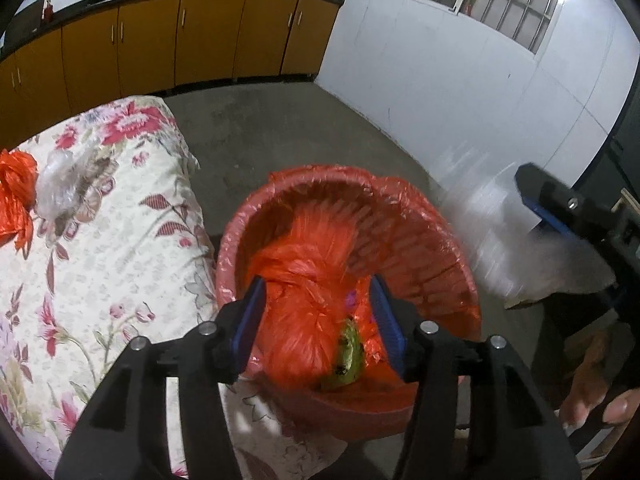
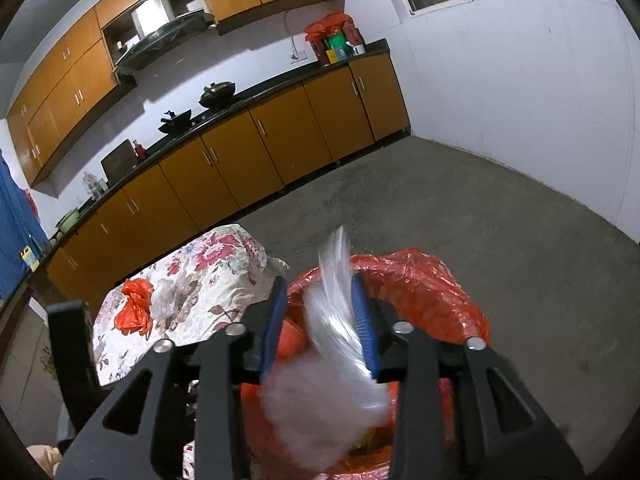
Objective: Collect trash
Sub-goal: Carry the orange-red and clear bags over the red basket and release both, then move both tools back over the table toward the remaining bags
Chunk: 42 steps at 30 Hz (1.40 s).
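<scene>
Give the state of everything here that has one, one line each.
bin, upright, lined, partly filled
left gripper, open above bin, orange bag blurred between jaws
right gripper, open, clear bag blurred between jaws
orange scrap, crumpled on table, not yet collected
cabinet doors, shut

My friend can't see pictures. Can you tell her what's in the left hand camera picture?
The left claw hangs open over a red bin, and a blurry orange plastic bag sits between its blue fingers, above the bin. A flowery cloth beside the bin holds another orange bag and a clear one.
</scene>
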Available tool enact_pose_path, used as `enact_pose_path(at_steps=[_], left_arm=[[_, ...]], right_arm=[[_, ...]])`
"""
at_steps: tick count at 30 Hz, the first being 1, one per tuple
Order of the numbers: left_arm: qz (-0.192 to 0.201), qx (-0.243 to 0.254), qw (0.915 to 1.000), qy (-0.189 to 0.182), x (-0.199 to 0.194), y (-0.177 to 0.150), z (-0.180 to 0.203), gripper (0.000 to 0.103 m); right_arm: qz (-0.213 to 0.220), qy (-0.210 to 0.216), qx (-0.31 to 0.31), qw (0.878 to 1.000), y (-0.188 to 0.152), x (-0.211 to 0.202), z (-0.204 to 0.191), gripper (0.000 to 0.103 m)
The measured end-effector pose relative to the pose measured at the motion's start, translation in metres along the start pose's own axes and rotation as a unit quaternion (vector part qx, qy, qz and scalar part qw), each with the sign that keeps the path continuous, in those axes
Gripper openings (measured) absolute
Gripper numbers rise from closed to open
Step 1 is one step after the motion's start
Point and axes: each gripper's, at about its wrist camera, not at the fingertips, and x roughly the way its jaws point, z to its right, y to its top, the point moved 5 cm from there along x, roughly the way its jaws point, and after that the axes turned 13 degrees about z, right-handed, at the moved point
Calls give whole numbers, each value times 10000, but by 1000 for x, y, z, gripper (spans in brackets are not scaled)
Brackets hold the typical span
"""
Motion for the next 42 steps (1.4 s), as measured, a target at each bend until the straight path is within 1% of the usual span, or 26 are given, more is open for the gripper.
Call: enact_pose_path(at_steps=[4,6,8,9,11,14,19,24,30,33,36,42], left_arm=[[-59,17,10000,71,2,-6,-6,59],[-41,-25,9999,161,0,-8,-13,63],[28,-53,9995,310,-4,-8,-22,68],[57,-46,9993,379,-5,-7,-25,72],[130,-1,9982,579,-11,-8,-34,76],[195,71,9961,859,-19,-11,-51,81],[188,-70,9926,1198,-30,-15,-85,85],[212,-243,9864,1612,-45,-21,-125,86],[286,-425,9746,2181,-66,-26,-176,87],[341,-553,9672,2457,-77,-30,-201,89],[394,-599,9619,2638,-86,-33,-217,90],[420,-769,9554,2820,-100,-39,-246,92]], right_arm=[[-9,-55,35,10000,-1,-2,4,38],[13,-122,-11,9999,-1,-3,6,46],[94,-242,-121,9996,-1,-6,5,63],[141,-299,-188,9993,-1,-8,4,68],[221,-366,-319,9986,1,-10,2,82],[305,-427,-551,9971,1,-11,-4,92],[264,-402,-846,9953,-3,-8,-18,94],[207,-265,-991,9945,-10,-4,-33,94],[145,-64,-1231,9923,-19,3,-58,94],[47,-7,-1274,9918,-24,8,-66,97],[-66,53,-1361,9907,-31,13,-78,98],[-128,96,-1698,9853,-40,19,-98,100]])
